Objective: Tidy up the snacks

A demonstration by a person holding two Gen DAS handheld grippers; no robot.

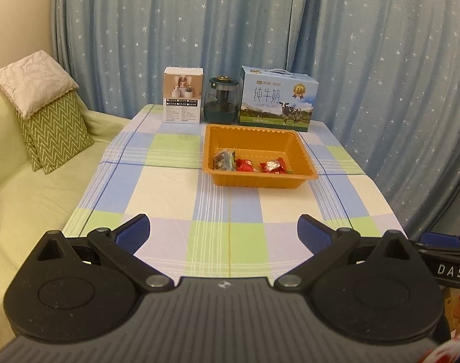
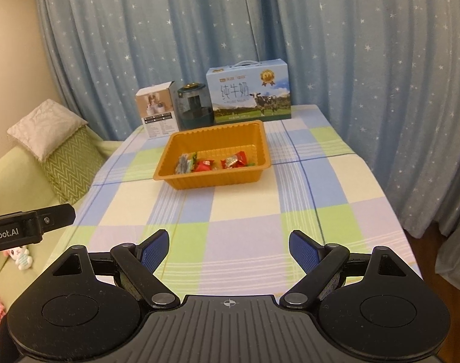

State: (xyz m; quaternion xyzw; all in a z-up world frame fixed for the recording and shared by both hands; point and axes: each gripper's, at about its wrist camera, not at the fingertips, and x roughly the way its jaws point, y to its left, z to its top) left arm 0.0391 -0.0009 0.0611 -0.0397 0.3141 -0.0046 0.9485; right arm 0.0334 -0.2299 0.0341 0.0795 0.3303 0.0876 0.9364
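An orange plastic tray (image 1: pixel 302 148) (image 2: pixel 261 142) sits on the checked tablecloth past the middle of the table. Along its near wall lie a grey-green snack packet (image 1: pixel 223 159) (image 2: pixel 184 162) and two red wrapped sweets (image 1: pixel 244 165) (image 1: pixel 272 166) (image 2: pixel 204 165) (image 2: pixel 233 159). My left gripper (image 1: pixel 223 233) hovers over the table's near end, open, nothing between its blue pads. Beside it my right gripper (image 2: pixel 229 246) is likewise open and empty, well short of the tray. A finger of the left gripper (image 2: pixel 53 217) shows at the left edge of the right wrist view.
At the table's far edge stand a white product box (image 1: pixel 183 95), a dark glass jar (image 1: pixel 221 99) and a blue milk carton (image 1: pixel 278 99), before a starred blue curtain. A green sofa with cushions (image 1: pixel 48 127) runs along the left; a small plush toy (image 2: pixel 19 257) lies on it.
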